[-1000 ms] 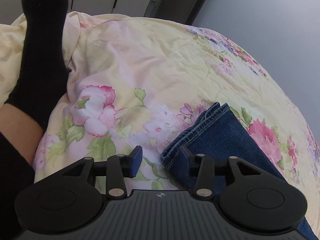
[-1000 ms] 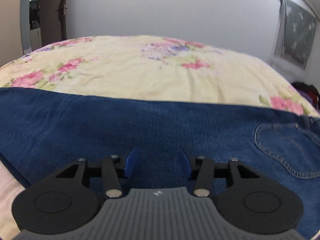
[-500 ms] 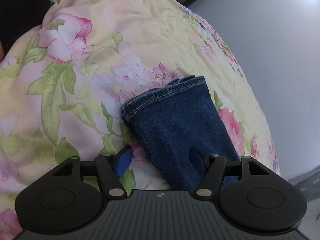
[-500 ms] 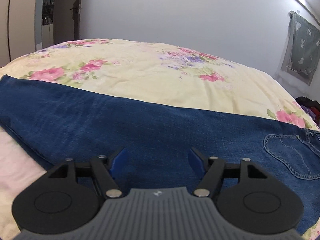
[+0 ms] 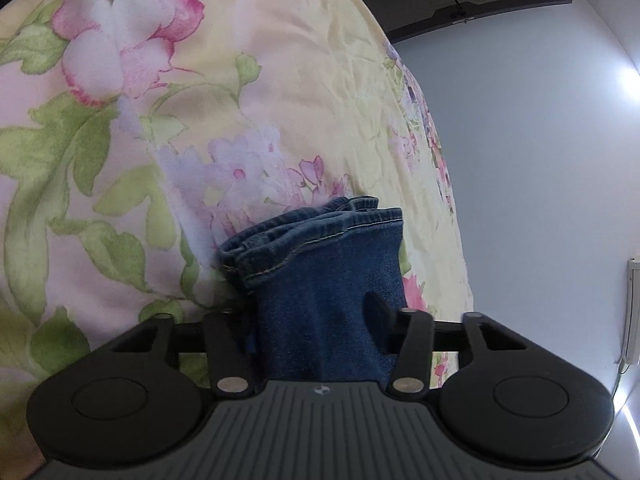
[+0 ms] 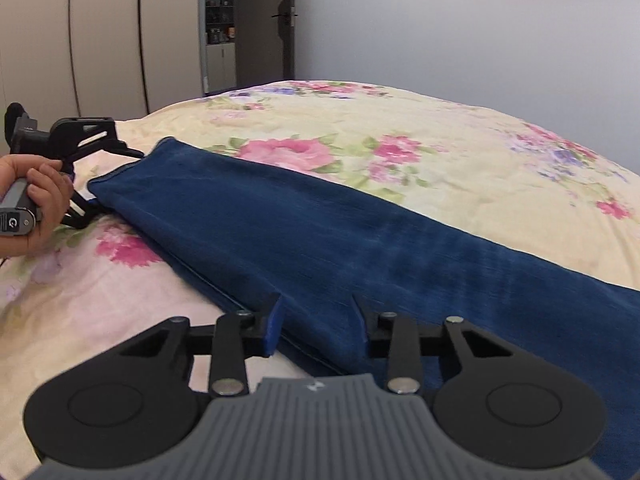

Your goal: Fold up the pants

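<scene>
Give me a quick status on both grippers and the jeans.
Left gripper closing on the jeans at the hem. Right gripper closing over the leg's near edge. Jeans flat on the bedspread. Nothing in the way.

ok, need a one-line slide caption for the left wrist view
Left gripper closing on the hem end of the jeans leg, which lies on a floral bedspread.

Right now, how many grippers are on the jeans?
2. The left gripper is closing around the hem of the jeans; the right gripper is closing over their near edge, mid-leg.
</scene>
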Available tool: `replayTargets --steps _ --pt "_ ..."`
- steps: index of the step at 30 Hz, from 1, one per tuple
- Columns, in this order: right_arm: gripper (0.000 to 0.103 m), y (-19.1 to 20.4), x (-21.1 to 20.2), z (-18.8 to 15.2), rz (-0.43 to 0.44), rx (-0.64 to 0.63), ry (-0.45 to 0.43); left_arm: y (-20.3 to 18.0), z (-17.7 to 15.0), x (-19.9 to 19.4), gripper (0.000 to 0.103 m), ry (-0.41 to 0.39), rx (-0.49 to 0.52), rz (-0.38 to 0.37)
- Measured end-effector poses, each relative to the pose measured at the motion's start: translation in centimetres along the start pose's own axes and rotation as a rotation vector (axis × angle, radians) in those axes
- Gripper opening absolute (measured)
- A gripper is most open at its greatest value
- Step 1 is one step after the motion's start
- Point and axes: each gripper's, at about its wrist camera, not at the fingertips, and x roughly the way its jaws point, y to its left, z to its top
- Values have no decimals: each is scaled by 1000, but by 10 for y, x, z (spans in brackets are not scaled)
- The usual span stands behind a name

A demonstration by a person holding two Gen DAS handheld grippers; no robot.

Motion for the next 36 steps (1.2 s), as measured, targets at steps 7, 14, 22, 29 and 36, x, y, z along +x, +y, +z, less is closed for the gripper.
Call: replayTargets --steps 7,14,22,29,36 --pt "13 40 74 10 -20 51 117 5 -4 -4 18 1 40 -4" --pt "16 24 51 11 20 118 81 -26 -19 -25 10 -95 178 -53" --pt "21 -11 -2 10 19 178 -9 -101 -64 -54 7 -138 593 -210" --pt "22 -61 -42 -4 -26 223 -44 -160 -165 -57 7 -118 1064 -248" --pt "23 -124 -72 -29 -98 340 -56 -167 -281 -44 7 -49 1487 -266"
